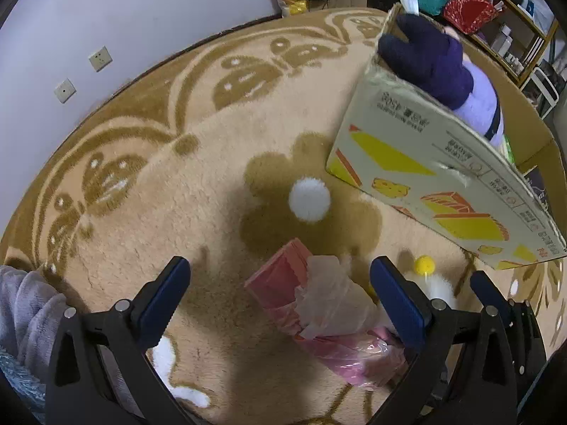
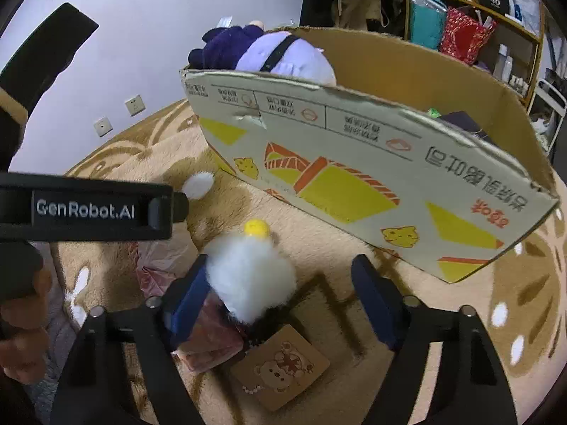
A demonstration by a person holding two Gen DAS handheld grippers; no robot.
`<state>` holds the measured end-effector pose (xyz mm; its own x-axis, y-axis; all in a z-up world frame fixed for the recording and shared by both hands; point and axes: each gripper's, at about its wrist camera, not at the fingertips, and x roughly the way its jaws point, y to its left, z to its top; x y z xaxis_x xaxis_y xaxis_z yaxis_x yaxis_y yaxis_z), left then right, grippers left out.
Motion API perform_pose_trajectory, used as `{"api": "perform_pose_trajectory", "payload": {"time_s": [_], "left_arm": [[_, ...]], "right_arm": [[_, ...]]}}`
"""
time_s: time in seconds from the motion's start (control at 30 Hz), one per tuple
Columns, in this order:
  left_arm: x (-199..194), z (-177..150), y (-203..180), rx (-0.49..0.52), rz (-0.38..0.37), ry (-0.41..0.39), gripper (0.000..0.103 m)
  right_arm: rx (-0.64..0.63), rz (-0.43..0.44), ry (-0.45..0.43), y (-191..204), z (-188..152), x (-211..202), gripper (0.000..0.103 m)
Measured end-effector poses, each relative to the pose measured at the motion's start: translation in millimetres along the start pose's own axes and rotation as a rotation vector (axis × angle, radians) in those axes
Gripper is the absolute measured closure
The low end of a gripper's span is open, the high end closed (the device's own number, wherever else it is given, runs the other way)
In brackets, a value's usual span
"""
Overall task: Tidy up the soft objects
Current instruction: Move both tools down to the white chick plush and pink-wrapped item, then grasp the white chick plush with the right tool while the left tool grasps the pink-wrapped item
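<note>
Left wrist view: left gripper (image 1: 280,301) jaws wide apart, nothing pressed — pink plastic-wrapped soft packet (image 1: 319,318) lies on tan patterned plush rug (image 1: 177,177) between them. White fluffy pompom (image 1: 309,200) at 12 o'clock from packet. Printed cardboard box (image 1: 425,163) at 2 o'clock, purple plush doll (image 1: 443,63) inside.

Right wrist view: right gripper (image 2: 283,297) jaws apart — white fluffy toy with yellow ball top (image 2: 251,276) between them, touching left pad, clear of right pad. Brown bear-print card (image 2: 283,368) at 6 o'clock from toy. Box at 1 o'clock.

Open rug (image 1: 149,212) lies clear toward the wall, while the cardboard box (image 1: 425,163) blocks the right side.
</note>
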<state>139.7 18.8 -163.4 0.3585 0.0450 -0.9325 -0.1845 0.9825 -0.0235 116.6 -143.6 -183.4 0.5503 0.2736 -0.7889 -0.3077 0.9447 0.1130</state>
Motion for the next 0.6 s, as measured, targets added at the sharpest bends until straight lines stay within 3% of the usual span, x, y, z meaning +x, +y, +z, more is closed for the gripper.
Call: {"api": "perform_pose_trajectory", "payload": {"time_s": [0.1, 0.33, 0.57, 0.6], "left_arm": [[6, -1, -2, -0.001, -0.004, 0.019, 0.002], [21, -2, -5, 0.005, 0.007, 0.057, 0.003], [29, -4, -10, 0.02, 0.012, 0.088, 0.002], [31, -4, -10, 0.021, 0.008, 0.095, 0.003]], "right_arm": [[-0.003, 0.008, 0.013, -1, 1, 6, 0.031], [-0.032, 0.007, 0.024, 4, 4, 7, 0.072], [0.02, -0.044, 0.029, -13, 3, 1, 0.079], [0.029, -0.048, 0.032, -17, 3, 1, 0.084]]}}
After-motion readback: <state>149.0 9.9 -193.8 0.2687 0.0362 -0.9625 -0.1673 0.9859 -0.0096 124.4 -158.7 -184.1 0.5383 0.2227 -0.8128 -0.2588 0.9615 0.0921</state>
